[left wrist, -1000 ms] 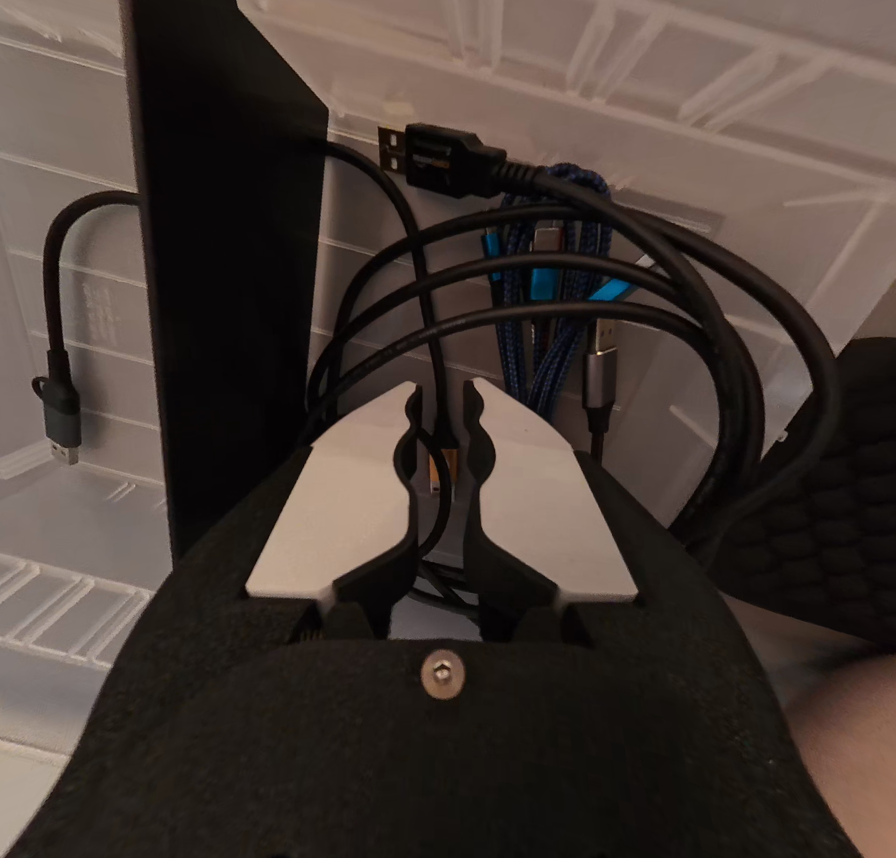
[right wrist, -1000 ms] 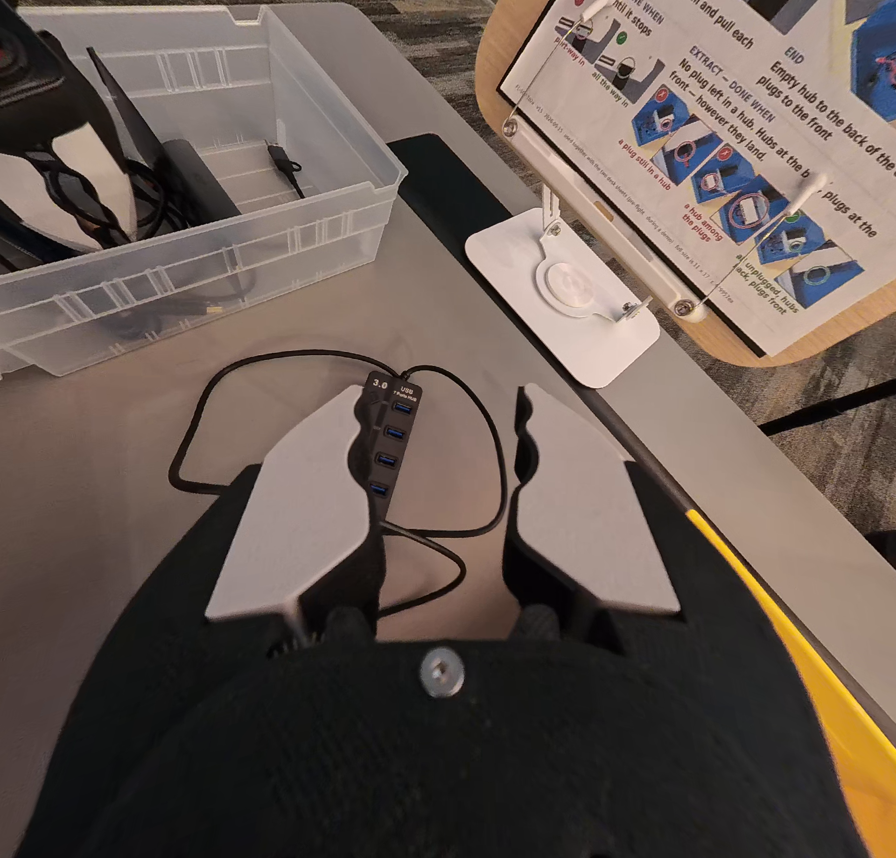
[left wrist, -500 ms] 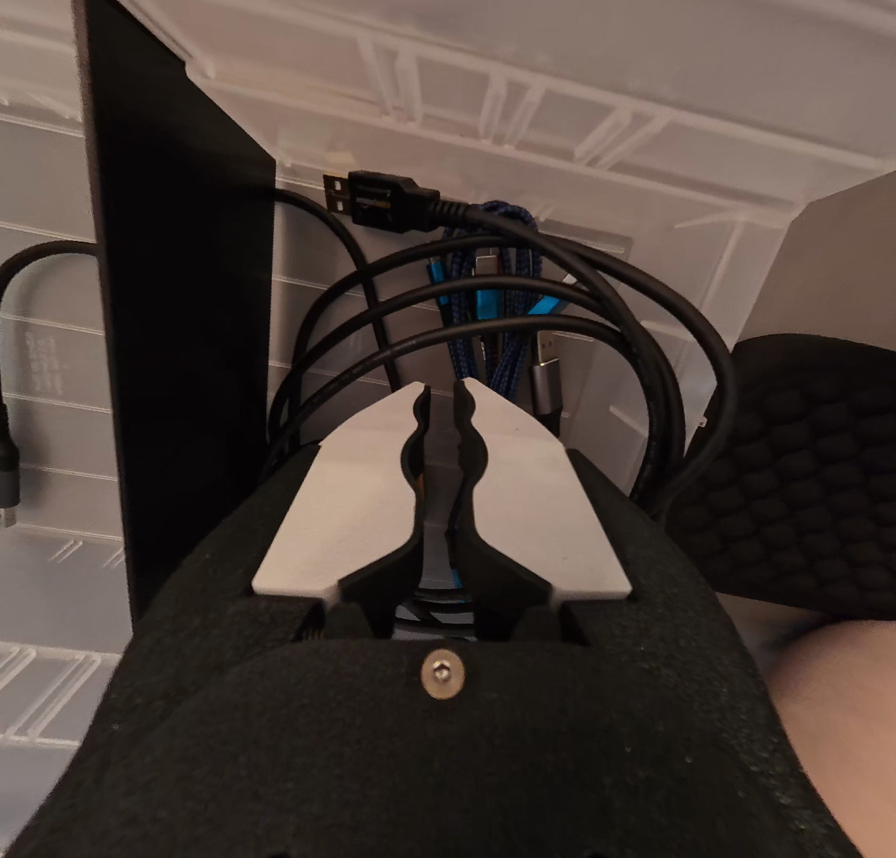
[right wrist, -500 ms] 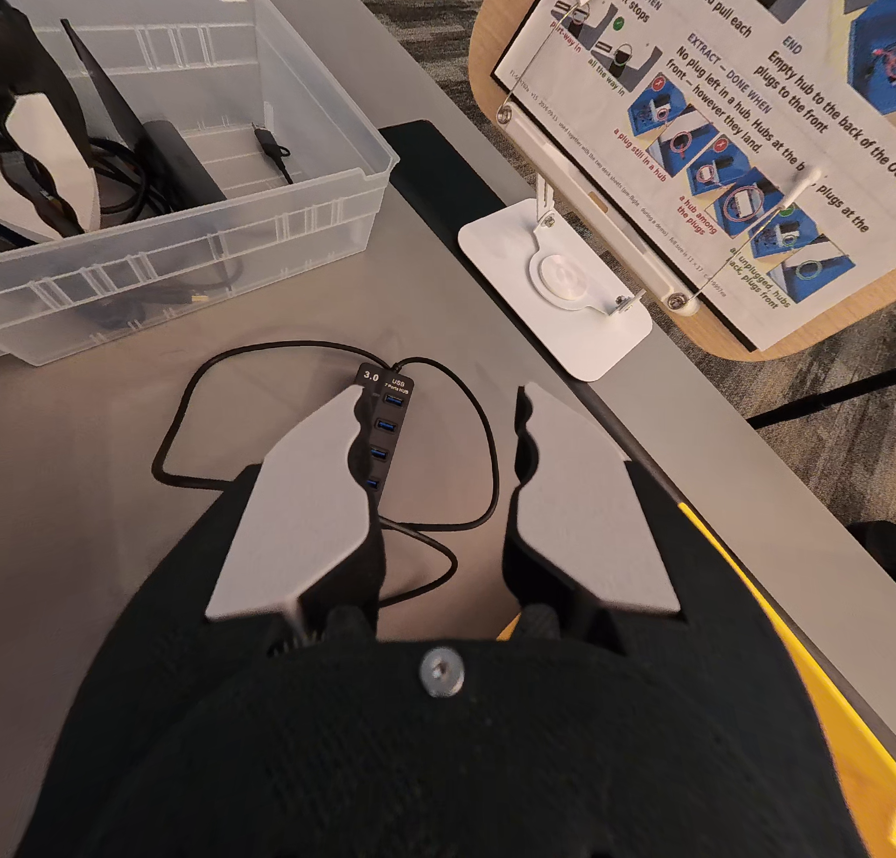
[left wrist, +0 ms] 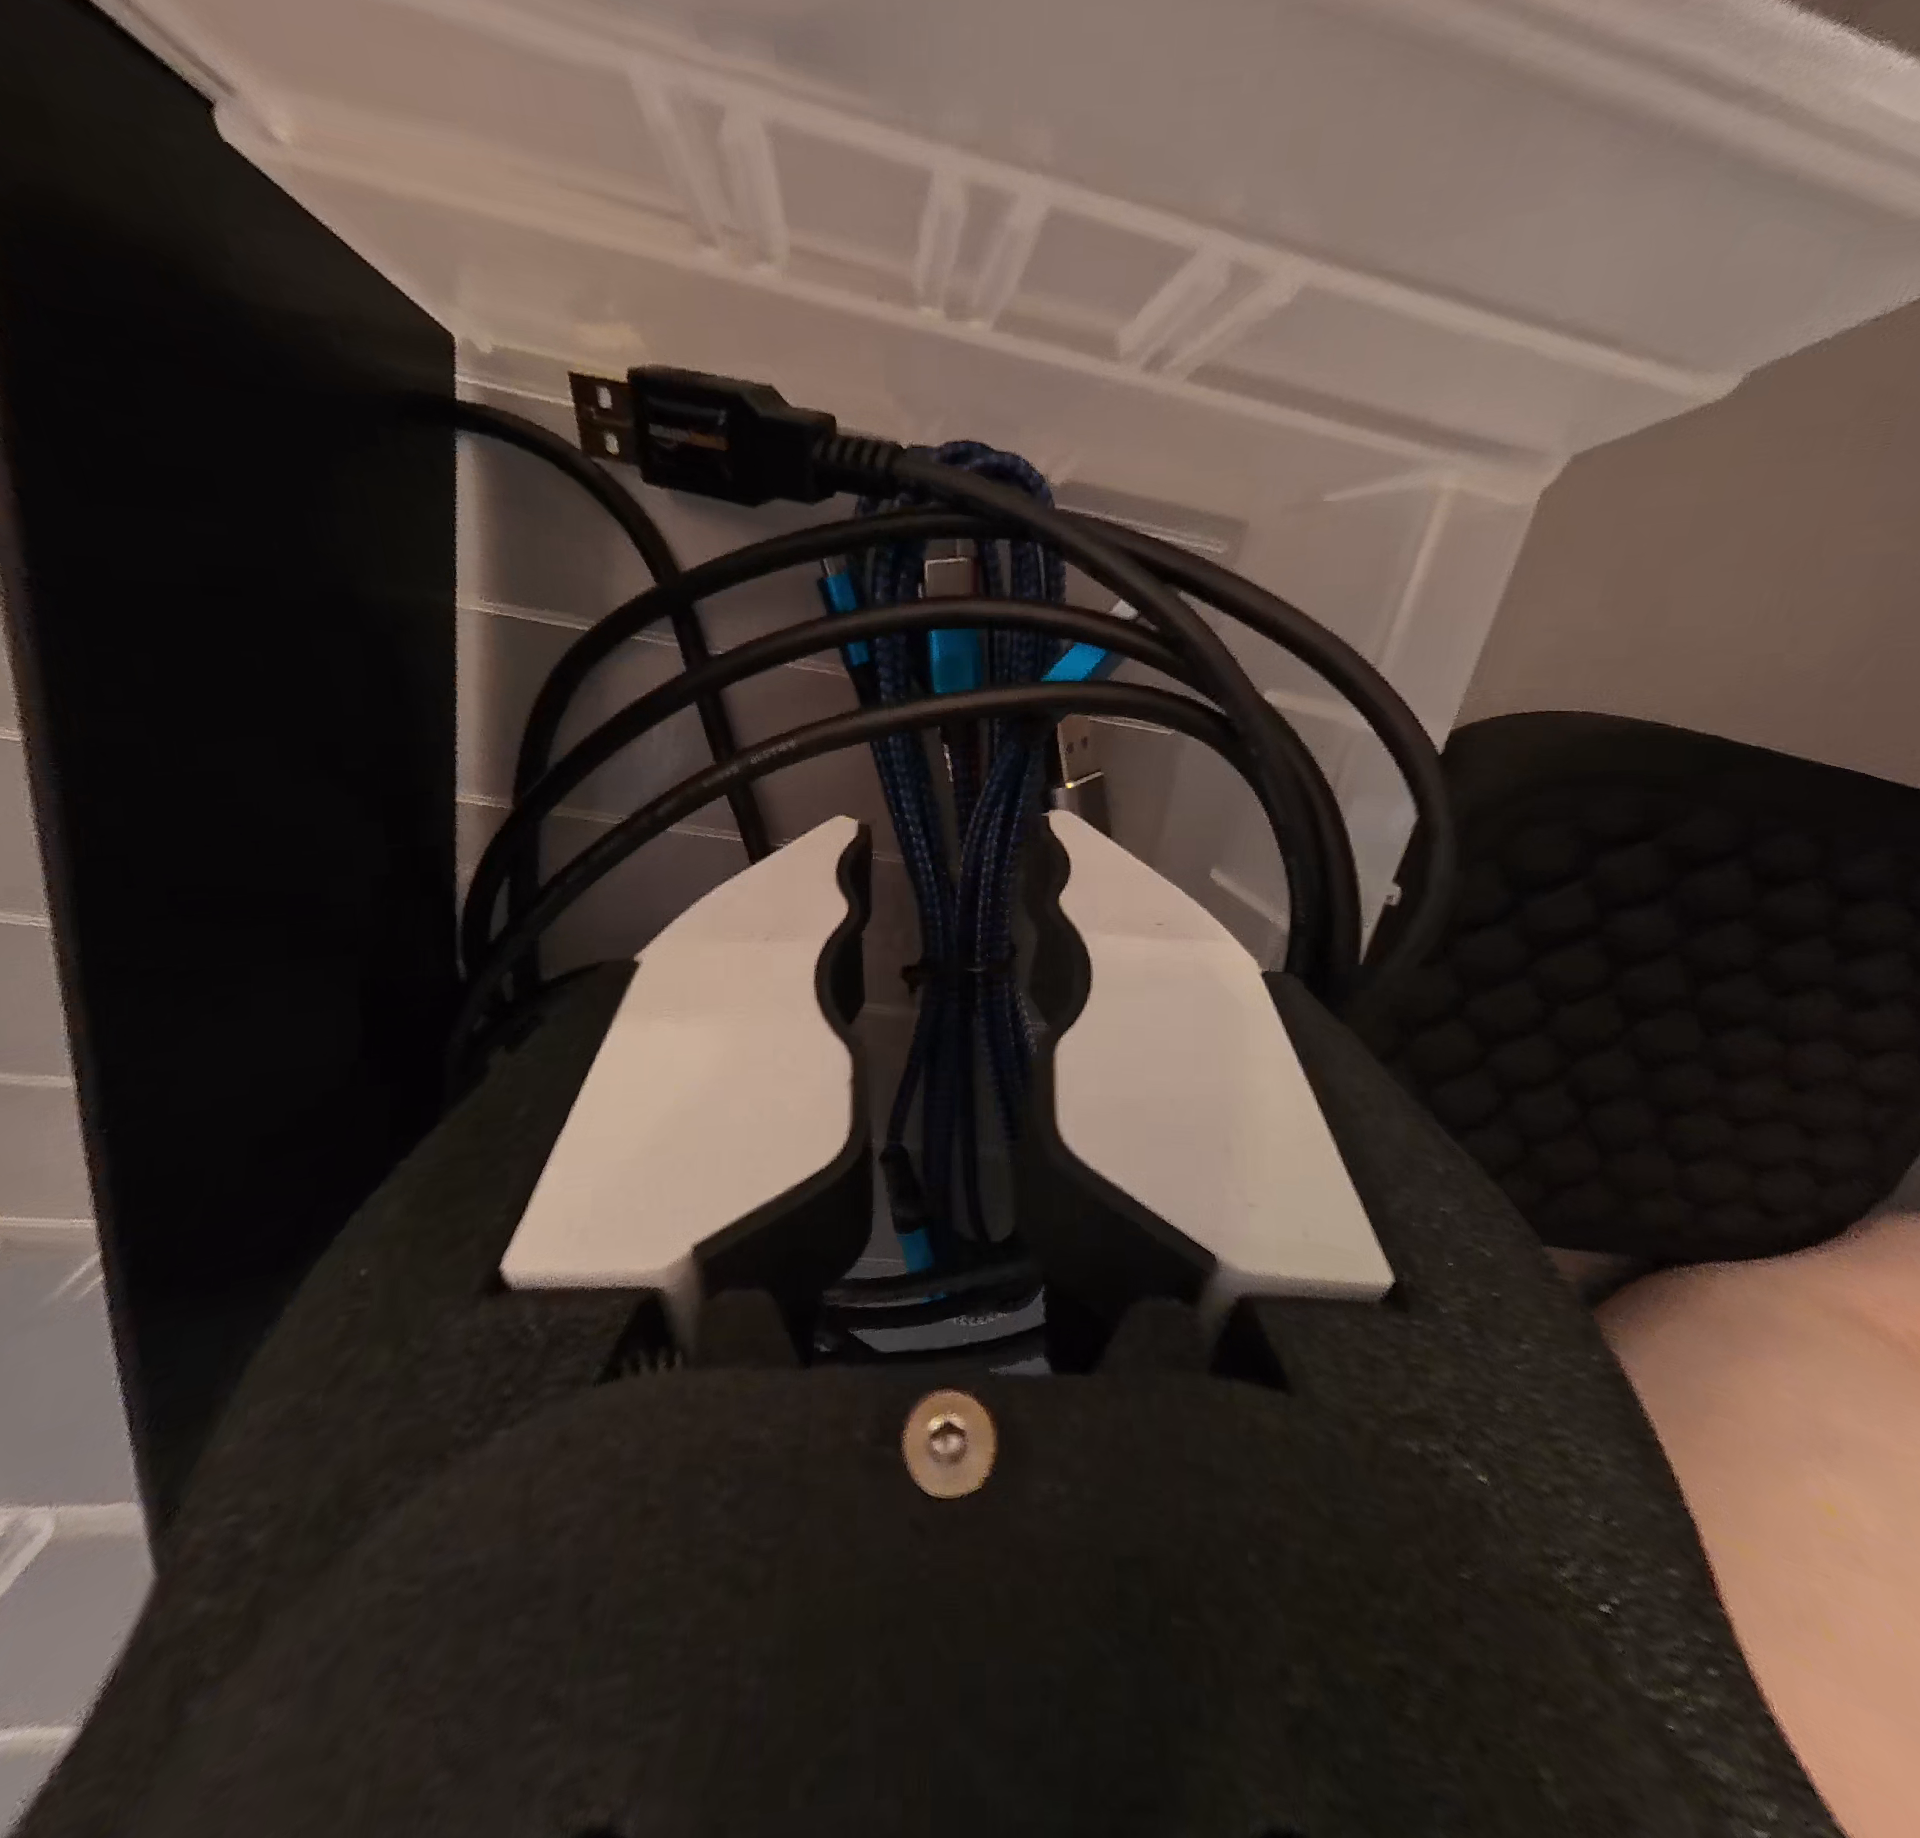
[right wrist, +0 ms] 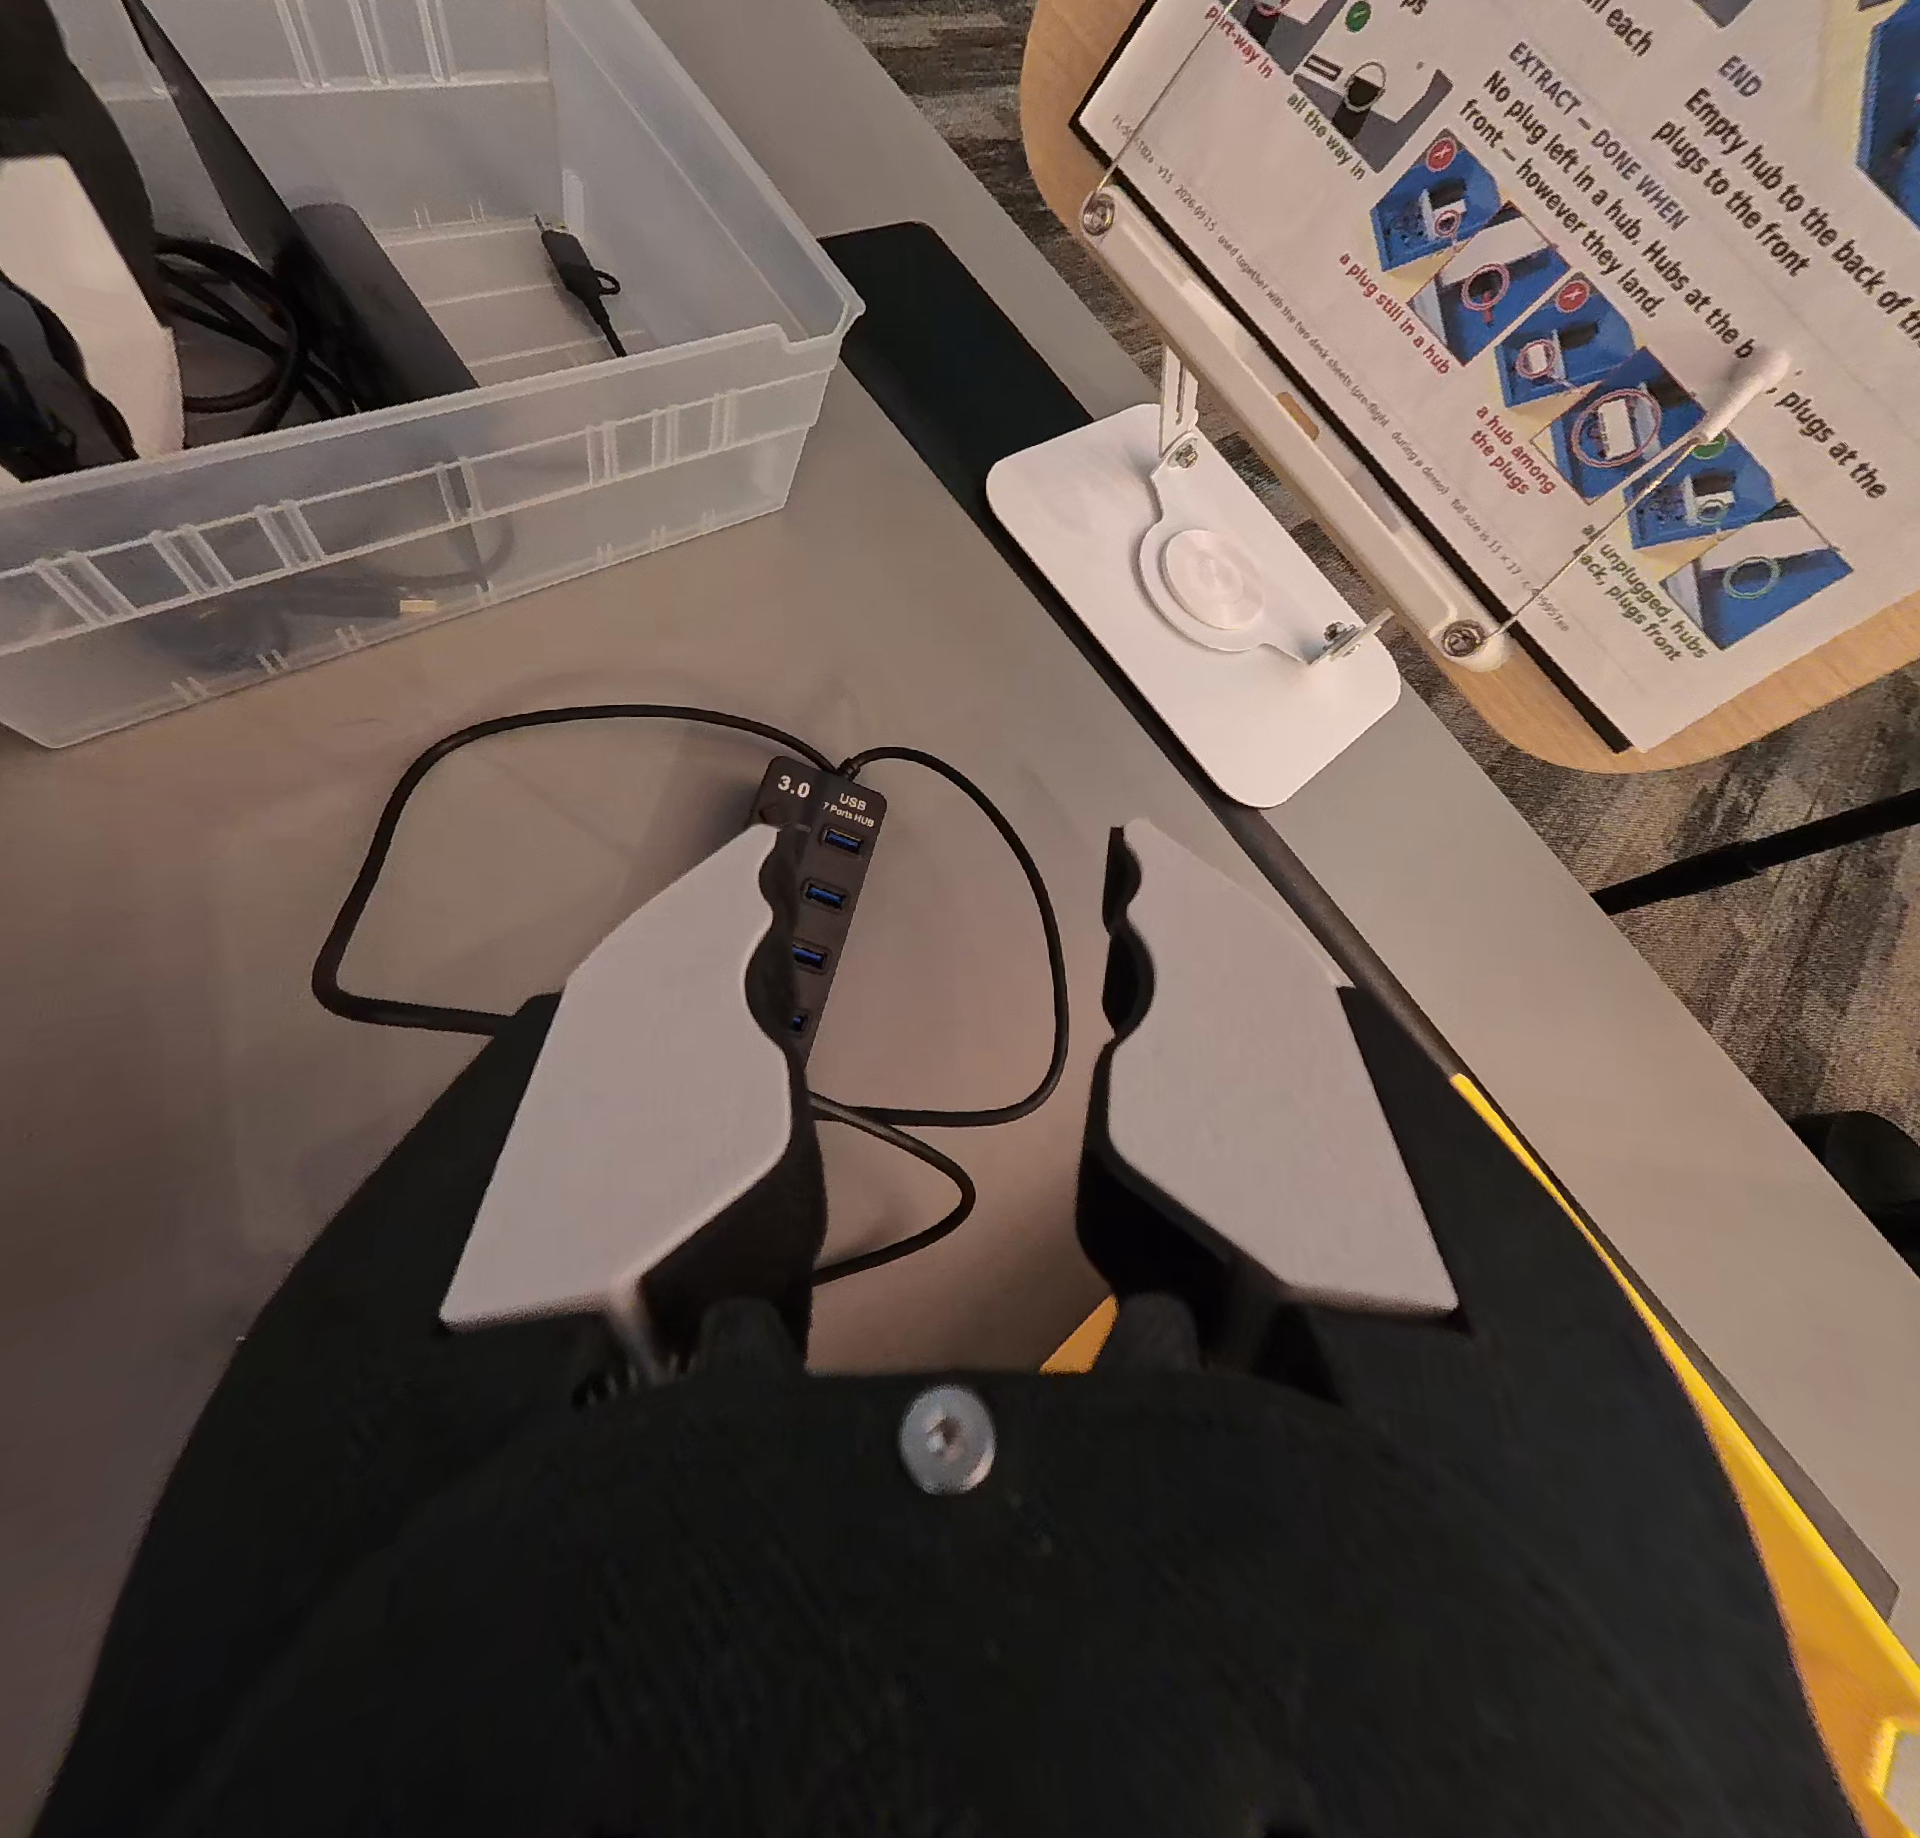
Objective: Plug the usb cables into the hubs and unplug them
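Note:
My left gripper (left wrist: 951, 832) is down inside a clear plastic bin (left wrist: 1039, 230). Its jaws stand partly apart and a tied bundle of blue braided cables (left wrist: 904, 749) shows in the gap; I cannot tell if the fingers touch it. Loops of black cable (left wrist: 1299, 697) arch over the bundle and end in a black USB plug (left wrist: 707, 438). My right gripper (right wrist: 940, 843) is open and empty above the grey table (right wrist: 208, 957). A black USB hub (right wrist: 831, 853) with blue ports lies under its left finger, its cord (right wrist: 1039, 957) looped around it.
A black divider (left wrist: 229, 645) stands left of the cables. A black textured pad (left wrist: 1662, 1009) and a hand (left wrist: 1766, 1476) are at the right. The bin (right wrist: 623, 469) sits beyond the hub, a sheet on a white stand (right wrist: 1195, 583) to the right, and a yellow object (right wrist: 1766, 1476) at the table edge. The grippers' ends are close to 30 centimeters from one another. To reach the black USB hub (right wrist: 831, 853) in a straight line is about 15 centimeters for my right fingers, about 25 centimeters for my left.
My left gripper's jaws have widened from a narrow gap around a thin black cable, and the blue bundle now fills the gap. My right gripper stays open and has drifted slightly over the hub.

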{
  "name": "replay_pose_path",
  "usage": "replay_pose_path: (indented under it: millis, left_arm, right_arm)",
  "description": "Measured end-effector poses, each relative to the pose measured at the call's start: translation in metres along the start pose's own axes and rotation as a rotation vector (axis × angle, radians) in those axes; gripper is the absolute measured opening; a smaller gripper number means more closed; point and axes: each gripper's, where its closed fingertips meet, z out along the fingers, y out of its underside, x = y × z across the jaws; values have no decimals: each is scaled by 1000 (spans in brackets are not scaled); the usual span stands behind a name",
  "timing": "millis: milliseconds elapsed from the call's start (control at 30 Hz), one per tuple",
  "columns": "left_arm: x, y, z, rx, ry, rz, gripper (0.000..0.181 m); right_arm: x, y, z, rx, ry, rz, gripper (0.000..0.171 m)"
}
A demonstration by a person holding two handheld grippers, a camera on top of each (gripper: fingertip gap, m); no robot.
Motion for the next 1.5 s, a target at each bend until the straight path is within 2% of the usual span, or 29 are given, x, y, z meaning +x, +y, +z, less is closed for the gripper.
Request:
replay_pose_path:
  millis: [200,300,433,567,867,1267,1500]
  left_arm:
    - [-2,10,9,-67,19,-50,31]
    - [0,12,9,-82,27,-38,21]
    - [-3,12,8,-95,10,-25,19]
    - [-12,7,5,-83,-53,-2,19]
    - [-21,2,-3,-177,-209,53,15]
    - [-23,0,-34,-13,-224,18,14]
    - [-31,-3,-18,-46,-214,-8,14]
  right_arm:
    - [-1,1,1,-10,1,-24,58]
    - [-2,2,1,-20,1,-36,58]
    - [-4,3,1,-25,1,-51,58]
    - [-4,3,2,-28,6,-63,58]
    - [-5,5,4,-39,3,-71,58]
    - [-6,7,5,-51,-1,-80,58]
    - [-9,10,9,-70,-7,-91,58]
